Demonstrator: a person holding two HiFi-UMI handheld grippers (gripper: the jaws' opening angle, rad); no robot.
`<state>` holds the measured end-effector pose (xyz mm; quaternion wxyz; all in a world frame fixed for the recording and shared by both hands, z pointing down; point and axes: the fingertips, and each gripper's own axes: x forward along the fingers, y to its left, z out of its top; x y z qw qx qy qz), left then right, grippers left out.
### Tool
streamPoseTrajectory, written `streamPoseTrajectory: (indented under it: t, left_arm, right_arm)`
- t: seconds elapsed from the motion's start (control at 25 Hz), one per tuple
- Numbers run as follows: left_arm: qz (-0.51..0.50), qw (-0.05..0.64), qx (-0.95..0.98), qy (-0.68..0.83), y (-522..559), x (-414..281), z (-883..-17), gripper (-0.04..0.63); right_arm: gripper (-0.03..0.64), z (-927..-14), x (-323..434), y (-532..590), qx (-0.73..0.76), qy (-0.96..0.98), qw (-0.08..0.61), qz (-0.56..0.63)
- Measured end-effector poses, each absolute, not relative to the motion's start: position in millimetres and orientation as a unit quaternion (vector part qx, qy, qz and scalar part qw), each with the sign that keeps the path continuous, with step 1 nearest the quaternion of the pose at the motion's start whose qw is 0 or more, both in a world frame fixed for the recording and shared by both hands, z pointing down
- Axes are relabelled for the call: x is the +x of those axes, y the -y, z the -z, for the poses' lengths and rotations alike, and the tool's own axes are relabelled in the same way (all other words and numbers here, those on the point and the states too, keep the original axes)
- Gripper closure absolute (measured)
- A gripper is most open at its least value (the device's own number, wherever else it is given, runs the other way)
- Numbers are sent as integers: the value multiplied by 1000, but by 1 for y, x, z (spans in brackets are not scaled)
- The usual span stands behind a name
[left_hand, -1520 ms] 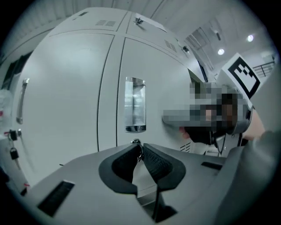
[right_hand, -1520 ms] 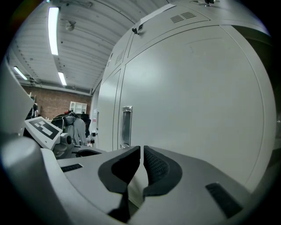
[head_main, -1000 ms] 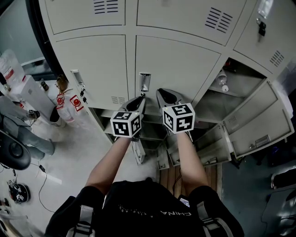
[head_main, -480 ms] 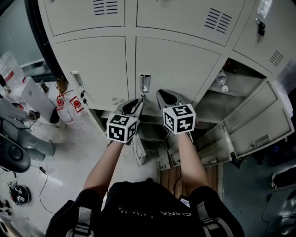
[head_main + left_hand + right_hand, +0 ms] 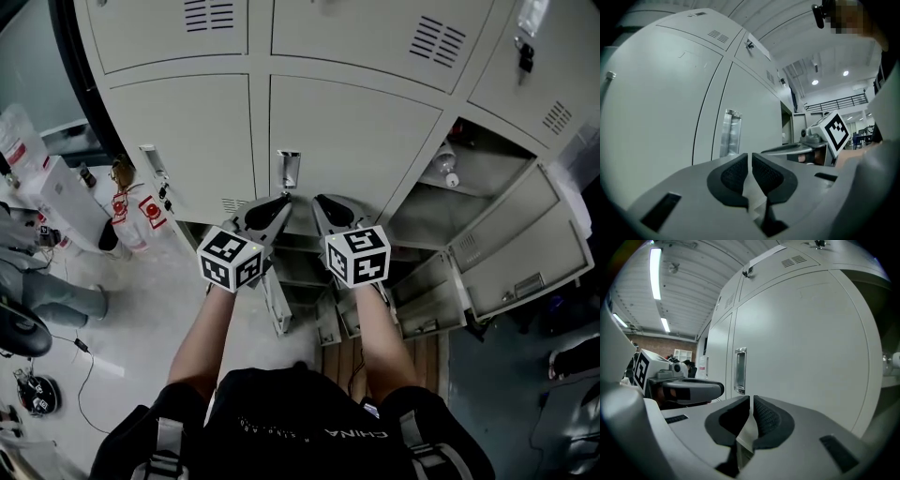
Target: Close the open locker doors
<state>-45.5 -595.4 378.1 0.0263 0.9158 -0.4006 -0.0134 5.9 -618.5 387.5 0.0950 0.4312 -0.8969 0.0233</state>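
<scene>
A wall of grey lockers fills the head view. The middle door [image 5: 347, 141], with a metal handle [image 5: 288, 169], stands closed right in front of both grippers. At the right a large locker door [image 5: 511, 248] hangs wide open, and another open door [image 5: 427, 295] sits below it. Lower down, narrow doors [image 5: 275, 302] stand ajar under my hands. My left gripper [image 5: 278, 206] and right gripper [image 5: 322, 203] are side by side just short of the closed door, both shut and empty. The handle [image 5: 730, 133] shows beyond the shut left gripper [image 5: 750, 161]. It also appears as the handle [image 5: 739, 370] past the right gripper [image 5: 751, 406].
A plastic bottle [image 5: 448, 161] lies in the open right compartment. At the left floor are a red-and-white bag [image 5: 145, 211], a white box [image 5: 37, 169], a person's legs [image 5: 47, 286] and cables [image 5: 84, 356]. A wooden floor strip [image 5: 342, 361] lies below the lockers.
Both grippers have drawn back a little from the closed middle door. The left one has moved furthest, sliding left and toward me. Both stay shut.
</scene>
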Motion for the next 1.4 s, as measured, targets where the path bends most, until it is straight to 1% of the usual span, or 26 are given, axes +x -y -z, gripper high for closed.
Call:
streamPoseTrajectory:
  t: [0.12, 0.28, 0.68, 1.04, 1.4]
  left_arm:
    - [15, 27, 922, 386, 590, -39, -380, 564]
    - [17, 23, 927, 373, 586, -26, -380, 571]
    - [14, 23, 922, 387, 571, -4, -386, 572]
    - [16, 29, 916, 400, 530, -24, -391, 572]
    - [-10, 10, 922, 386, 431, -76, -395, 572]
  right_arm:
    - [568, -389, 16, 614, 439, 894, 83, -36]
    - [568, -387, 29, 611, 444, 892, 76, -38]
    - [568, -384, 60, 604, 439, 895, 71, -36]
    - [568, -391, 67, 573, 451, 889, 63, -47]
    - [568, -385, 22, 485, 472, 879, 66, -32]
